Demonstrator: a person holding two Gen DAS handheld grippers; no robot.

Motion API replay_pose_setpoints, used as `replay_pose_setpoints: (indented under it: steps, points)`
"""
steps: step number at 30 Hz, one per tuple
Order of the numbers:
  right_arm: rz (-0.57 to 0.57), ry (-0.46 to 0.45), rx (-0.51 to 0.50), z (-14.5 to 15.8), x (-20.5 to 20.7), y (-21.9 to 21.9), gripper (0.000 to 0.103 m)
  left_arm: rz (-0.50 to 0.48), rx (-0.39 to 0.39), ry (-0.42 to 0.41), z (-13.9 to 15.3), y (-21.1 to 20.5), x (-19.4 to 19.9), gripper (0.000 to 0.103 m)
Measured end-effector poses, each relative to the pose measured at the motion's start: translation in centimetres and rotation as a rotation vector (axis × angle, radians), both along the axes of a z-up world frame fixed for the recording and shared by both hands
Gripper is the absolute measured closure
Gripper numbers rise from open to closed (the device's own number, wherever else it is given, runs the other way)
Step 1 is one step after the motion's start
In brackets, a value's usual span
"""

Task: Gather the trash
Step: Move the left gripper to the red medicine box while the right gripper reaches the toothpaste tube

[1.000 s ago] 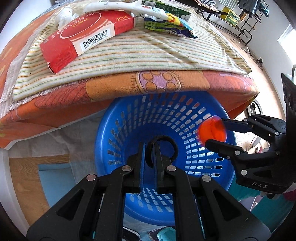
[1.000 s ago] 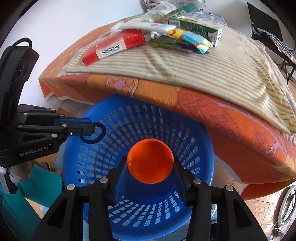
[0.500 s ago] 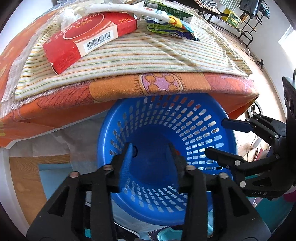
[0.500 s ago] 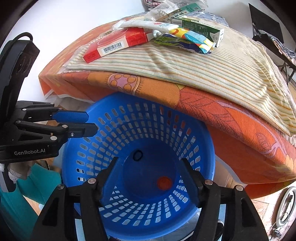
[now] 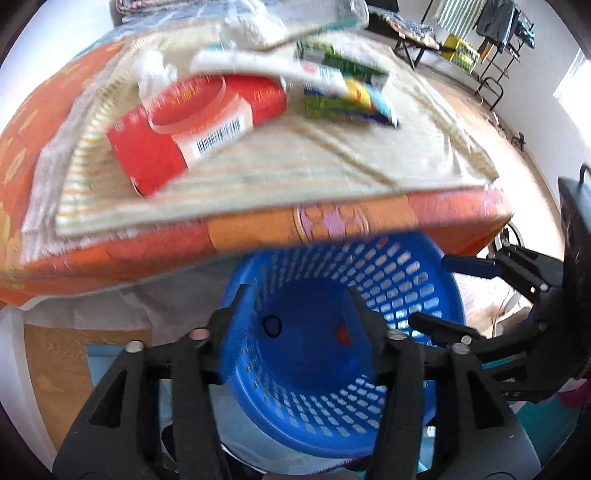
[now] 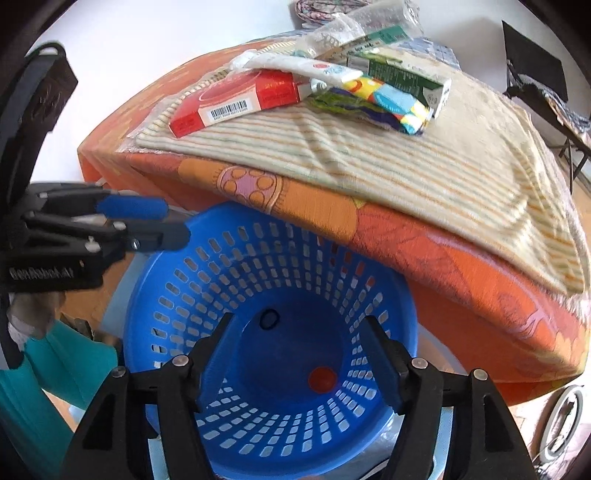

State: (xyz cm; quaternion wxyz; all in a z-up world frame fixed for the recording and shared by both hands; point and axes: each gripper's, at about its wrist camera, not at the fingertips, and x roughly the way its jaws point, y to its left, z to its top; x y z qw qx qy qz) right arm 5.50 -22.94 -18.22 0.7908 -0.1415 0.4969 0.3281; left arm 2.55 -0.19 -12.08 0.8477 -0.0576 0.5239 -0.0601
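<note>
A blue perforated basket (image 5: 413,280) (image 6: 207,266) stands on the floor under the table edge. In it lie a small black ring (image 5: 272,326) (image 6: 269,319) and an orange cap (image 5: 342,333) (image 6: 323,379). My left gripper (image 5: 297,314) is open and empty above the basket's left side; it also shows in the right wrist view (image 6: 155,221). My right gripper (image 6: 297,350) is open and empty over the basket; it also shows in the left wrist view (image 5: 439,291). On the table lie a red tissue box (image 5: 192,129) (image 6: 236,99), a white tube (image 5: 273,68) (image 6: 314,70), a colourful wrapper (image 6: 384,103) and a green carton (image 6: 402,74).
The table carries an orange patterned cloth (image 6: 317,206) with a striped towel (image 6: 424,158) on top. Its edge overhangs the basket's far rim. A crumpled clear plastic bag (image 6: 354,18) lies at the table's far end. Wooden floor (image 5: 59,369) shows at left.
Both grippers opened and dropped their items: the black ring and the orange cap now lie in the basket. The left gripper has tilted up toward the table; its view is blurred.
</note>
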Motion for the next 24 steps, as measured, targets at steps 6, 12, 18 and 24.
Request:
replay_pose_setpoints:
  steps: [6, 12, 18, 24]
  points:
    - [0.019, -0.044, 0.026, 1.8, 0.9, 0.2, 0.033, 0.018, -0.004, -0.071, 3.2, 2.0, 1.9, 0.045]
    - [0.026, -0.042, 0.085, 4.0, 2.9, 0.6, 0.033, 0.023, -0.028, -0.111, 5.7, 5.1, 4.7, 0.026]
    - [0.063, -0.118, 0.085, 6.6, 5.6, 1.5, 0.031, 0.031, -0.013, -0.112, 5.8, 7.8, 6.9, 0.025]
    - [0.079, -0.085, 0.146, 7.8, 10.0, 1.7, 0.022, 0.048, -0.081, -0.07, 4.8, 9.6, 9.2, 0.025]
